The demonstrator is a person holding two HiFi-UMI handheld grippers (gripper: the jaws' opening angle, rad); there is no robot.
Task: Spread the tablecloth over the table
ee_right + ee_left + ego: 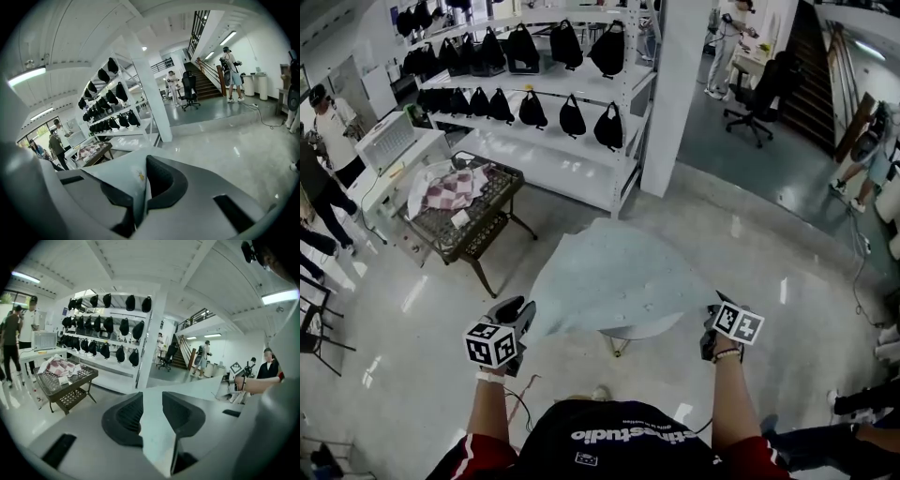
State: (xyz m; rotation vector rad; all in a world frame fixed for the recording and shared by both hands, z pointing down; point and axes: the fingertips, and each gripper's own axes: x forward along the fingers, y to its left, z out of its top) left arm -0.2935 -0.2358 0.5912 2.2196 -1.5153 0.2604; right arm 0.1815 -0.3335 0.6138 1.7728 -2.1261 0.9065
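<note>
A light blue tablecloth [609, 281] lies over a small round table whose rim [633, 334] and one leg show below its near edge. My left gripper [517, 312] is at the cloth's near left corner. In the left gripper view the tablecloth [187, 392] runs through the wide gap between the jaws of the left gripper [152, 405], which stand open and do not press on it. My right gripper [712, 321] holds the near right corner. In the right gripper view, the right gripper [143, 177] is shut on the tablecloth [119, 174].
A low wicker table [502, 202] with a checked cloth on it stands at the left. Behind it is a white shelf rack [572, 150] hung with black bags, and a white column [675, 94]. People stand at the far left and back right. An office chair [757, 98] is at the back.
</note>
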